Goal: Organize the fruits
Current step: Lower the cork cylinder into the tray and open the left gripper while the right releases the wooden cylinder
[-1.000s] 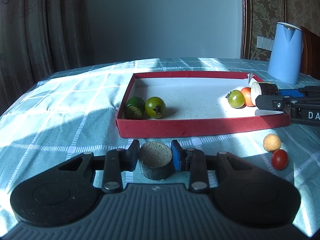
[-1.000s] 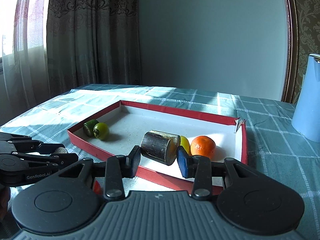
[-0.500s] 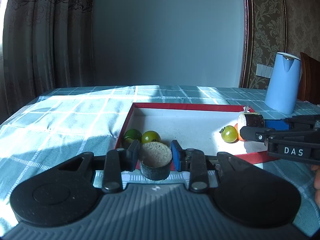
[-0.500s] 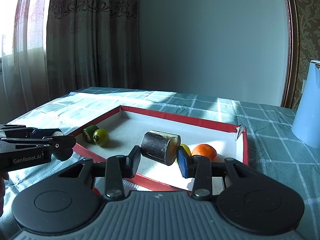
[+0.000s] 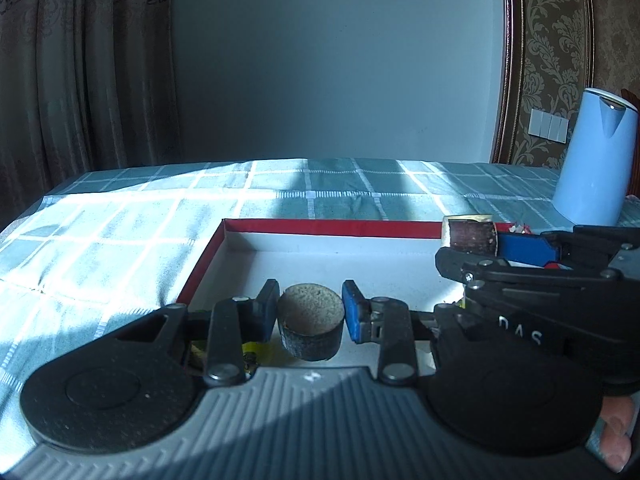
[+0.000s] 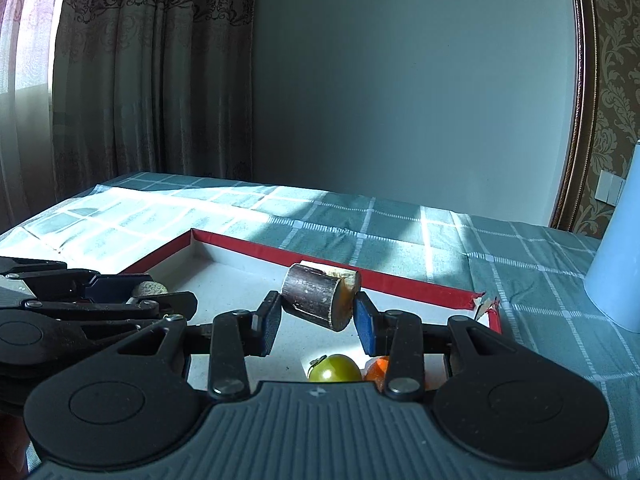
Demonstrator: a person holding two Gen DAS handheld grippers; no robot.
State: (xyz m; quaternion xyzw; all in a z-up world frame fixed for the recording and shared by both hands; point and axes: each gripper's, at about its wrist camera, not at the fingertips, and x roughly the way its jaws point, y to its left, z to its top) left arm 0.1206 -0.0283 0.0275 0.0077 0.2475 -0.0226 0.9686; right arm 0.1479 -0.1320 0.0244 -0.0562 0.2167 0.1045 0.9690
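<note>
My left gripper [image 5: 310, 312] is shut on a short dark sugarcane piece [image 5: 311, 328] with a pale cut top, held above the near left of the red-walled tray [image 5: 320, 227]. My right gripper [image 6: 316, 318] is shut on a longer dark sugarcane piece [image 6: 316, 300], held tilted above the tray [image 6: 400, 280] on its right side. That piece also shows in the left wrist view [image 5: 470, 234]. A green tomato [image 6: 335, 368] and an orange fruit [image 6: 378, 366] lie in the tray under the right gripper. The left gripper shows in the right wrist view [image 6: 158, 298].
A light blue kettle [image 5: 596, 156] stands on the checked tablecloth [image 5: 120, 216] to the right of the tray. Curtains hang behind the table on the left. The tray's far right corner [image 6: 486, 304] is torn.
Both grippers have moved forward and up over the tray with their pieces still held. The green fruits at the tray's left have slipped under the left gripper, out of sight.
</note>
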